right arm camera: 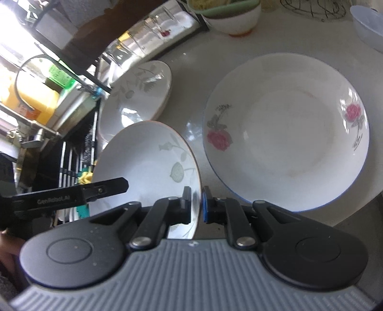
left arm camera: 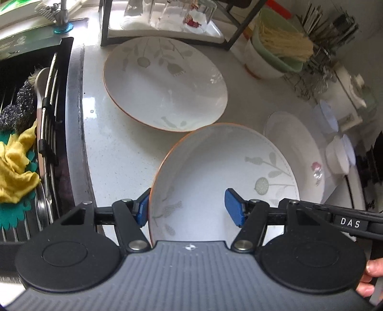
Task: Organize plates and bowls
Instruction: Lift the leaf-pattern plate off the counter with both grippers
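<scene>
Above the white counter (left arm camera: 115, 153), the right gripper (right arm camera: 196, 205) is pinching the tilted leaf plate (right arm camera: 148, 162) by its rim, while the left gripper (left arm camera: 186, 208) is straddling it, jaws wide apart

A bare strip of worktop (left arm camera: 115, 153) runs between the sink (left arm camera: 31, 134) edge and the plates. Ahead, the leaf-patterned plate (left arm camera: 165, 83) lies flat, with the glass rack (left arm camera: 165, 21) close behind it. The rose plate (right arm camera: 284, 131) fills the right side, bowls (left arm camera: 337, 155) crowding beyond. The tilted plate (left arm camera: 222, 181) blocks the middle.
</scene>
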The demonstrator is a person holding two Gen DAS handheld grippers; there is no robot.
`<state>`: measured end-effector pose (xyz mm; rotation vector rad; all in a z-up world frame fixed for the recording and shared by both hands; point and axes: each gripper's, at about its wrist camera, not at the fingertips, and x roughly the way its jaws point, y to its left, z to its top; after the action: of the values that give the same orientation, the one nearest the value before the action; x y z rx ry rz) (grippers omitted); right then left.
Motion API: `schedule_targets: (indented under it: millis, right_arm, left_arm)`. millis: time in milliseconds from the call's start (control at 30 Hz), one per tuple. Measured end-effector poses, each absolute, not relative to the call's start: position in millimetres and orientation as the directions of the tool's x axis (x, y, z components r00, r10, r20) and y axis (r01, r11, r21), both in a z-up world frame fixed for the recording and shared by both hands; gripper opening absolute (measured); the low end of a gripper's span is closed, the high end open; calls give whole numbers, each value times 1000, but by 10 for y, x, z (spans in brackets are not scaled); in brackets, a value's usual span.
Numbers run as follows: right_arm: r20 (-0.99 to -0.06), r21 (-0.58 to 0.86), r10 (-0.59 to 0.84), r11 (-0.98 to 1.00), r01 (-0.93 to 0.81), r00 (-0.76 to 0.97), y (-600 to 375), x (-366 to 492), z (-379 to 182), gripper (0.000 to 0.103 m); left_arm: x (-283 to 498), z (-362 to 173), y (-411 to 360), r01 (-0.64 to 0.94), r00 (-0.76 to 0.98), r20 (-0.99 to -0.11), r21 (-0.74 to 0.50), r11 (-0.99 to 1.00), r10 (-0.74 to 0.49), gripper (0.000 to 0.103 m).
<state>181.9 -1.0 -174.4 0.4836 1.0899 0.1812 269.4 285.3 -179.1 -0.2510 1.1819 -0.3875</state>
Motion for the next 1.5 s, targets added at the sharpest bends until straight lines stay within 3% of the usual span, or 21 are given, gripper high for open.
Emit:
schedule_targets:
  millis: [833,1500]
  right_arm:
    - [-699,469,423,880,-77,576,-991,1878,-1030,12]
    - [-771,464,375,885,50,515,-1801,2197,-1705,12]
  left_arm:
    - [2644,-931,1854,145,436,-787,-418,897,-437,68]
    - [3083,-1640,784,167,312,-891,-289,943,-329,68]
